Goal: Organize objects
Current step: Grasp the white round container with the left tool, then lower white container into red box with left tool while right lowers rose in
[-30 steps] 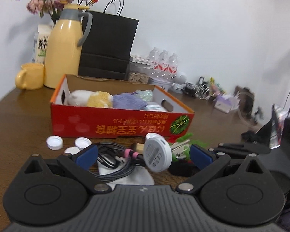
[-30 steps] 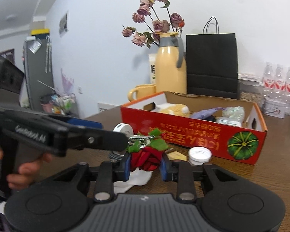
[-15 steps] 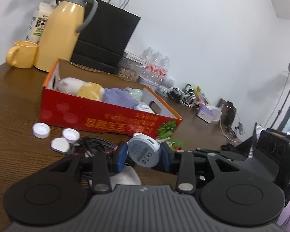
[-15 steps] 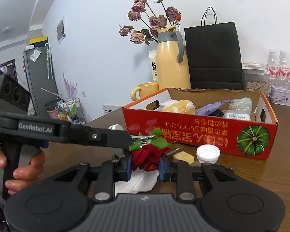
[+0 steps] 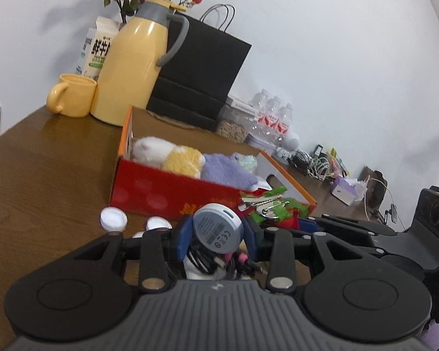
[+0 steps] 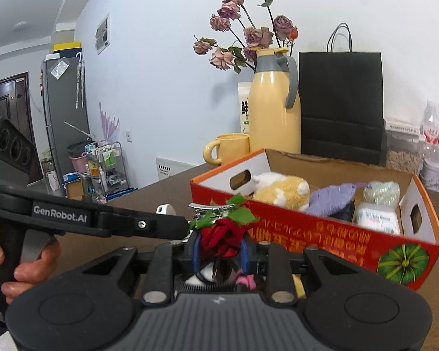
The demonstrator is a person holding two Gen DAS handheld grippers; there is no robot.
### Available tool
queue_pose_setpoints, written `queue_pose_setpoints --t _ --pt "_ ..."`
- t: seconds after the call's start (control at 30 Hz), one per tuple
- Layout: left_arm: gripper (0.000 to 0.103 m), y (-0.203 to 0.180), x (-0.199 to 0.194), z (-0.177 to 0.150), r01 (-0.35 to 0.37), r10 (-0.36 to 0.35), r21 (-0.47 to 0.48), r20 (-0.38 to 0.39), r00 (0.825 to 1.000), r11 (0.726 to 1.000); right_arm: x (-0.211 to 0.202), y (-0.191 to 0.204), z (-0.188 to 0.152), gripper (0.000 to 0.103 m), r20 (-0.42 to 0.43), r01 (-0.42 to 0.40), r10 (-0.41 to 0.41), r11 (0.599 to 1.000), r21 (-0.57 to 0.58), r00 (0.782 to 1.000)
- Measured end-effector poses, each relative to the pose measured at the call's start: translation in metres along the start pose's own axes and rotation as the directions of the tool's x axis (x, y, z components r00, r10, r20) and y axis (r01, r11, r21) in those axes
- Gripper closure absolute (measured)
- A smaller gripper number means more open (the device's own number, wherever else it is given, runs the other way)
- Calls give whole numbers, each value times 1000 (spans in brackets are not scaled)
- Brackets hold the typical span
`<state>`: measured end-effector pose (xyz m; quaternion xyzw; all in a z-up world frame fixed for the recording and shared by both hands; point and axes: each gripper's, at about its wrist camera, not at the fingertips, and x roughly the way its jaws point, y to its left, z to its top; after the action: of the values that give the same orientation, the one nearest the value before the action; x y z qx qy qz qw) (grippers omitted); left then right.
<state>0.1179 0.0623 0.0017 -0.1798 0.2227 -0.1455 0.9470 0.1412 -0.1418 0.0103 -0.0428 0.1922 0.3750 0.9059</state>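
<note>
Left wrist view is showing the left hand-held gripper (image 5: pixel 216 235) now clenched on a round white device (image 5: pixel 218 228), its jaws having closed from wide open a moment ago, black cables (image 5: pixel 207 263) trailing beneath. Both loads are hanging just in front of the red cardboard box (image 5: pixel 172 190), off the table (image 5: pixel 44 158). In the right wrist view, the right hand-held gripper (image 6: pixel 219 253) is gripping a red fabric rose (image 6: pixel 221 235), nearer the box than before. With both items secured, dropping them over the box's near wall looks like the next step.
</note>
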Motion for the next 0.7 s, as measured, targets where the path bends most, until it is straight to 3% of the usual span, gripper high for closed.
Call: queue_pose_setpoints --t 0.33,0.7 --pt "65 -19 20 46 -96 87 79 102 991 992 4 -23 33 79 72 144 -143 990 -10 987" --pt "65 -34 87 77 -267 253 84 147 956 960 40 -79 51 79 89 347 -352 936 65 932"
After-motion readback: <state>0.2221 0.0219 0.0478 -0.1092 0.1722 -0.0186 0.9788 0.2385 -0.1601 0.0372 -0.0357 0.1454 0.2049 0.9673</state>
